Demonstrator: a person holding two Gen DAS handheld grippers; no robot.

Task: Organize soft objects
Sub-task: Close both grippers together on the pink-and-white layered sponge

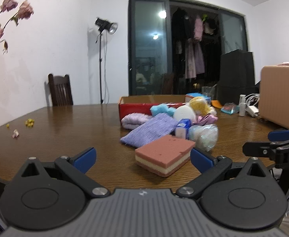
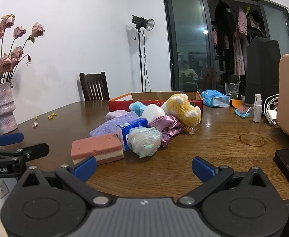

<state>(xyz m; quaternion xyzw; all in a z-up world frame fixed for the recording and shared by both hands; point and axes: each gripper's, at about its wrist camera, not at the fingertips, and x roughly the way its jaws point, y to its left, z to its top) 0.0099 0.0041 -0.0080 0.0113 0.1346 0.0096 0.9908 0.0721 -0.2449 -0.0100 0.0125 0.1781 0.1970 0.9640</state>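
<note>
- Two grippers of mine, left gripper [image 1: 142, 159] and right gripper [image 2: 143, 166], stand spread wide, holding nothing.
- Pink-and-cream layered sponge block [image 1: 163, 155] sits centre frame, between my left fingers.
- Heap of soft things [image 2: 154, 116] lies mid-frame before the red cardboard box [image 2: 120, 104].

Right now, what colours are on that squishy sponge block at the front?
The sponge is pink on top and bottom with a cream stripe between; the right wrist view shows it best.
</note>
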